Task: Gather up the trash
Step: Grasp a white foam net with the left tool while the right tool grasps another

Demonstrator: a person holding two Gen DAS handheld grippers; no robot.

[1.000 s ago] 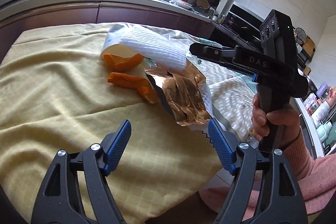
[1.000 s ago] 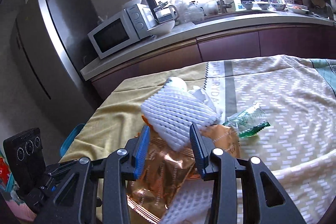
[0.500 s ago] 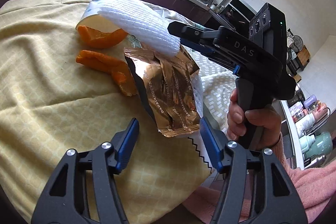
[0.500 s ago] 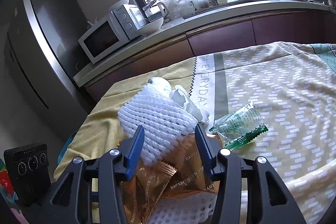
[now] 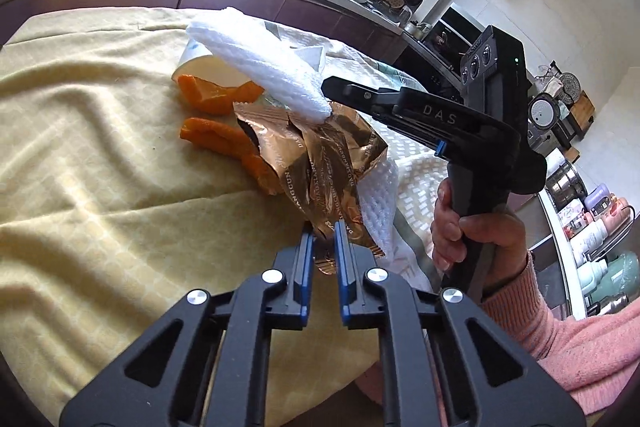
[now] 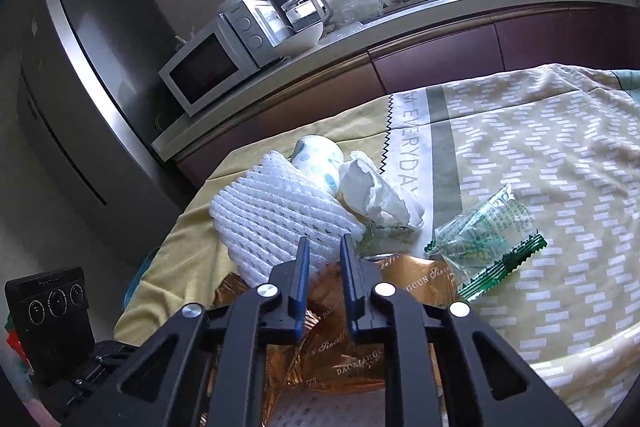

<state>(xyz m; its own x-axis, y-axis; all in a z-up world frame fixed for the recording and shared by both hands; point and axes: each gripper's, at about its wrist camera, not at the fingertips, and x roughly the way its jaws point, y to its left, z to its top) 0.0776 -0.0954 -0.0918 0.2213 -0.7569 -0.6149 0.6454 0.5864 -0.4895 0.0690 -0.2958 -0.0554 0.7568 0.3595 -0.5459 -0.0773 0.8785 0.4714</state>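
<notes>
Kitchen table w/ yellow cloth (image 5: 100, 155), trash heaped mid-table.
L gripper (image 5: 323, 231) jaws closing, narrow, pinching near edge of gold foil wrapper (image 5: 332, 167); R gripper (image 6: 325, 247) jaws closing, narrow, nipping end of white foam net (image 6: 276, 215), which lies over the wrapper. Orange peels (image 5: 216, 135) just beside the wrapper; green packet (image 6: 488, 239), crumpled tissue (image 6: 376, 195), paper cup (image 6: 320, 163) nearby.

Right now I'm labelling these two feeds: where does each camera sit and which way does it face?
Left wrist: on the left tool, facing across the table toward the stove corner; its jaws are closing on the gold wrapper; the person's hand and right tool show.
Right wrist: on the right tool, facing the microwave and window; its jaws are closing on the white foam net.
Shared: wrapper, foam net, paper cup.
</notes>
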